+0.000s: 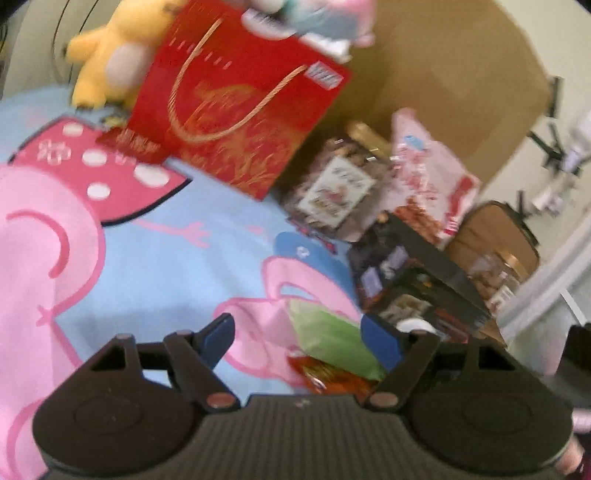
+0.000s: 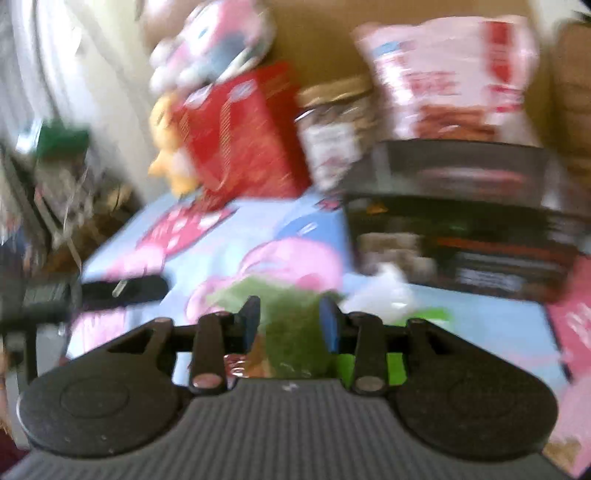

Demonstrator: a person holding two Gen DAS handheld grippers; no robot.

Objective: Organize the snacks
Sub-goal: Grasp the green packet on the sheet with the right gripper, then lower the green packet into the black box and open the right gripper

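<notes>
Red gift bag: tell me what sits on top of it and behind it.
A blurred pink and grey plush toy rests on top of the red gift bag. Behind its left side is a yellow plush toy. The bag hides the yellow toy's right side, and its contents cannot be seen.

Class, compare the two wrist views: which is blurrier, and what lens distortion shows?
Right wrist view: heavy motion smear, the red gift bag and pink snack pouch streaked, print unreadable. Left wrist view: milder blur, the bag's gold cord handles traceable. Both: fisheye bending, dark corners.
</notes>
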